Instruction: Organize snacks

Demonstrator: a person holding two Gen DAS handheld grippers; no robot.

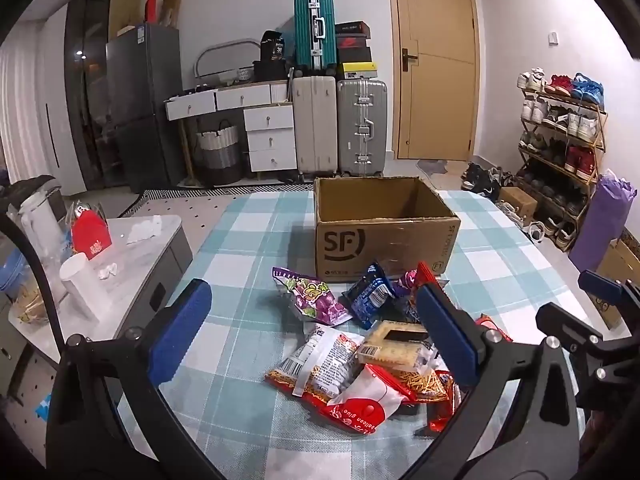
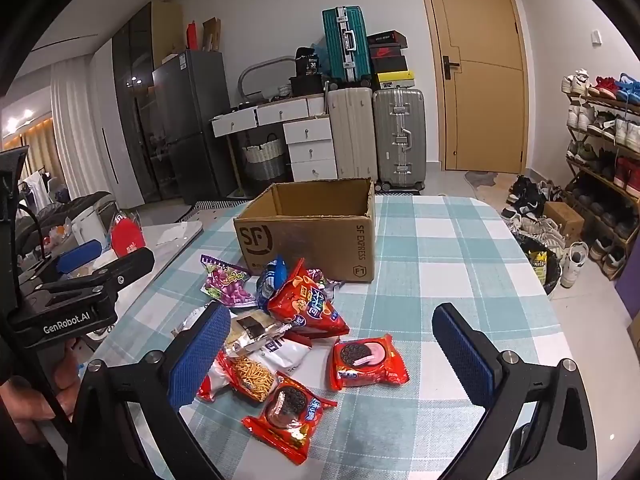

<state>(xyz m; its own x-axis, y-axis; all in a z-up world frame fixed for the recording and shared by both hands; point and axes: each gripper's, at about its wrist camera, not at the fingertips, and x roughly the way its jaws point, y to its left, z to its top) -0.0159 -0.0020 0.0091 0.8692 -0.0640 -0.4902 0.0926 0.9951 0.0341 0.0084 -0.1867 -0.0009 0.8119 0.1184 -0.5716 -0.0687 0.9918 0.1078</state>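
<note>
**Both grippers wide open over the snack pile**

Blue-padded fingers of the left gripper (image 1: 316,332) and right gripper (image 2: 334,354) are spread wide, holding nothing. Below them, snack packets (image 2: 296,344) lie heaped on the checked tabletop (image 2: 460,248), just in front of the open cardboard box (image 2: 316,236).

L wrist cam: sits behind left gripper (image 1: 316,336), above table (image 1: 248,240) near edge, tilted down-fwd over snacks (image 1: 352,352), close. Box (image 1: 384,232) dead ahead, door (image 1: 436,60) behind it.

R wrist cam: behind right gripper (image 2: 340,356), same heading, set further right; box (image 2: 312,236) left of centre, its side face visible. Snacks (image 2: 296,340) near.

Shared: table (image 2: 440,248), box, snacks, door (image 2: 476,64). Each view catches other gripper at its edge.
</note>
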